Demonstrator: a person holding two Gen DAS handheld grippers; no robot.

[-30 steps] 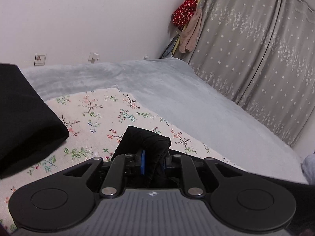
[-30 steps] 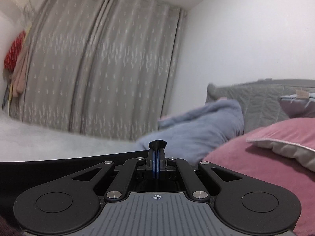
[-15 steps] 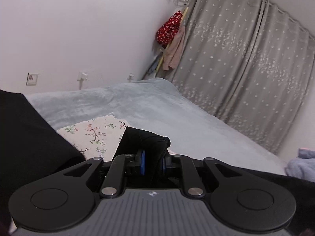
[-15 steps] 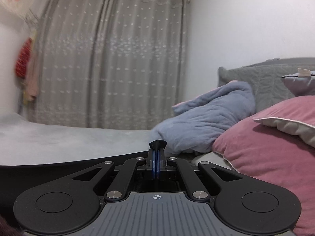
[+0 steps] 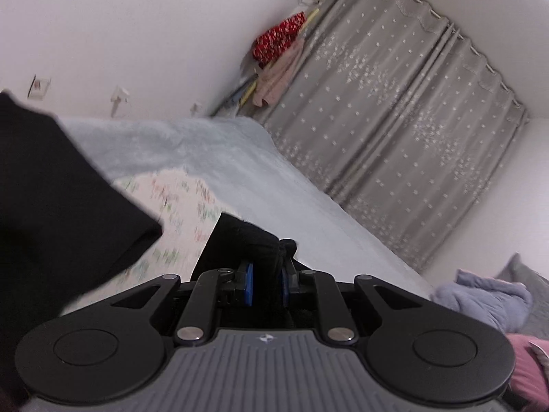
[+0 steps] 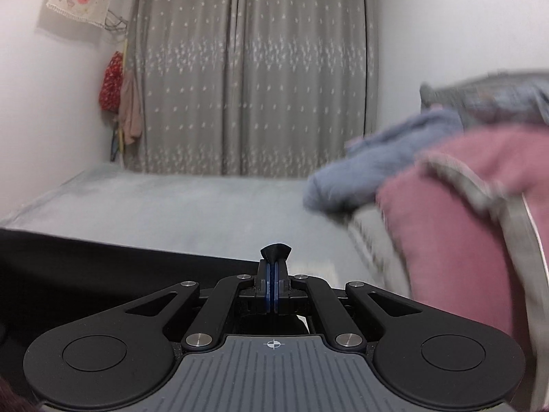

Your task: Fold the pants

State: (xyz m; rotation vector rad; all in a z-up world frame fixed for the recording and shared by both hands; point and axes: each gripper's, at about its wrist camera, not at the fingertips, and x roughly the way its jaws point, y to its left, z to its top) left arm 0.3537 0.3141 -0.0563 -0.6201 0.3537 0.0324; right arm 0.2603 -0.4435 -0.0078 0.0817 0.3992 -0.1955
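The black pants (image 5: 61, 199) hang lifted over the bed, filling the left of the left wrist view. A thick bunch of their cloth (image 5: 247, 240) sits between the blue pads of my left gripper (image 5: 266, 285), which is shut on it. In the right wrist view my right gripper (image 6: 274, 267) is shut, with a small tuft of the black pants (image 6: 275, 251) pinched at its tips. From there the pants (image 6: 85, 267) stretch as a taut black band to the left, above the grey bed cover (image 6: 188, 206).
A floral cloth (image 5: 178, 206) lies on the grey bed cover (image 5: 308, 206). A blue blanket (image 6: 370, 171) and a pink pillow (image 6: 463, 223) pile up at the right. Grey curtains (image 6: 254, 75) close off the far side, and clothes (image 5: 278, 58) hang in the corner.
Both grippers have swung sideways with the pants still held. The left view has tilted and shows more curtain; the right view has turned from the pillows toward the curtain and bed.
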